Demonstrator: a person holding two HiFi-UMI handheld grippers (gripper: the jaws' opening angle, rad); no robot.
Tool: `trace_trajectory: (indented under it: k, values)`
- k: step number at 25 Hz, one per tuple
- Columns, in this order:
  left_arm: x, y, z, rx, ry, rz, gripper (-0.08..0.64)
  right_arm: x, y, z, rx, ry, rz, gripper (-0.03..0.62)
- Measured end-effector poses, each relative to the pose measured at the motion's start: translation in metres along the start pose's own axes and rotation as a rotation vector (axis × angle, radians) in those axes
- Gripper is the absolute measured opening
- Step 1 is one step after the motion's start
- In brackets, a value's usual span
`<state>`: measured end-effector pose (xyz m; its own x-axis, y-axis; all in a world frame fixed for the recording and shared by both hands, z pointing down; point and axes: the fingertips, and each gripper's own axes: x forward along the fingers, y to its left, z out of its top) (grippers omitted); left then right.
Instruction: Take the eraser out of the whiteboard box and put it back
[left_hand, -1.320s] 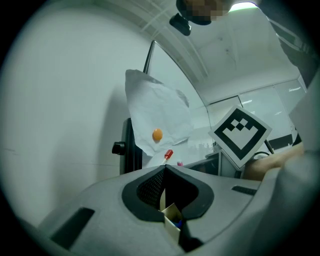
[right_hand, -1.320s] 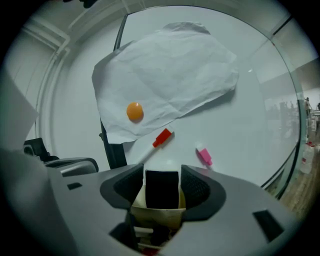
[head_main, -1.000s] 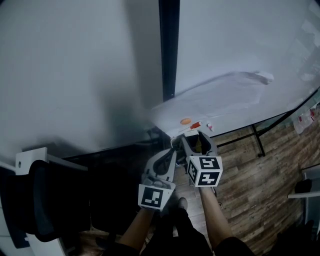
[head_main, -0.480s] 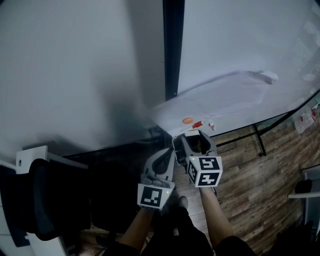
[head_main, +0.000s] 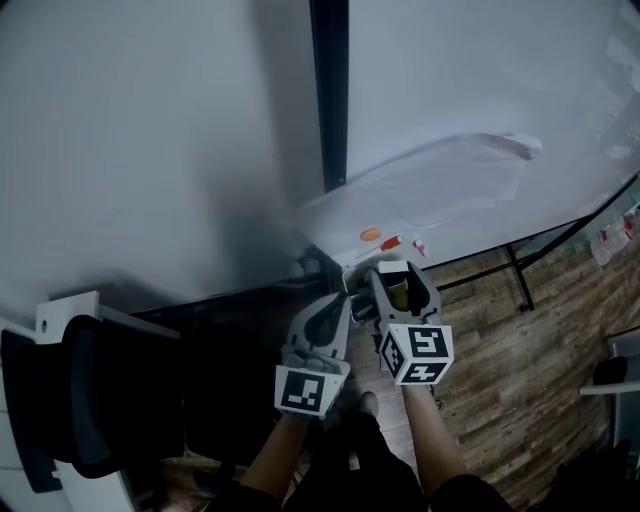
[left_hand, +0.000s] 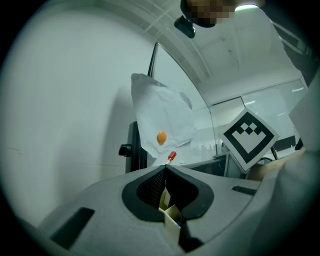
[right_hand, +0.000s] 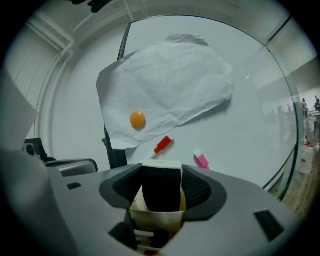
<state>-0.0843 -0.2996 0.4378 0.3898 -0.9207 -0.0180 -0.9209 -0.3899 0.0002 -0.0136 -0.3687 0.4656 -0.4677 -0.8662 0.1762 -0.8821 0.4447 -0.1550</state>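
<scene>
My right gripper (right_hand: 161, 170) is shut on the eraser (right_hand: 160, 195), a black block with a cream top that fills the gap between the pads. Just under it sits the cream whiteboard box (right_hand: 155, 221), with dark things inside. In the head view the right gripper (head_main: 398, 283) is close below the whiteboard's lower edge, the eraser (head_main: 399, 293) showing between its fingers. My left gripper (head_main: 345, 298) is beside it on the left. In the left gripper view the left gripper (left_hand: 165, 168) has its tips together, pinching a cream card wall of the box (left_hand: 171, 218).
The whiteboard (right_hand: 240, 125) carries a crumpled white paper sheet (right_hand: 170, 80) pinned by an orange magnet (right_hand: 138, 119), plus a red piece (right_hand: 162, 144) and a pink piece (right_hand: 201, 160). A dark post (head_main: 328, 100) stands left of the board. A black chair (head_main: 90, 400) is at lower left.
The right gripper has lifted slightly with the eraser and its marker cube sits a little nearer to me. The left gripper has stayed in place.
</scene>
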Motion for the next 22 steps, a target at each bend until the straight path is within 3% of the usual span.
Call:
trace_trajectory:
  k: [8, 22]
  values:
    - [-0.012, -0.011, 0.017, 0.019, -0.018, 0.003, 0.005, -0.027, -0.001, 0.037, -0.005, -0.117, 0.019, 0.238]
    - [-0.053, -0.046, 0.092, 0.112, -0.113, -0.009, 0.005, -0.125, 0.008, 0.12, -0.026, -0.315, 0.06, 0.238]
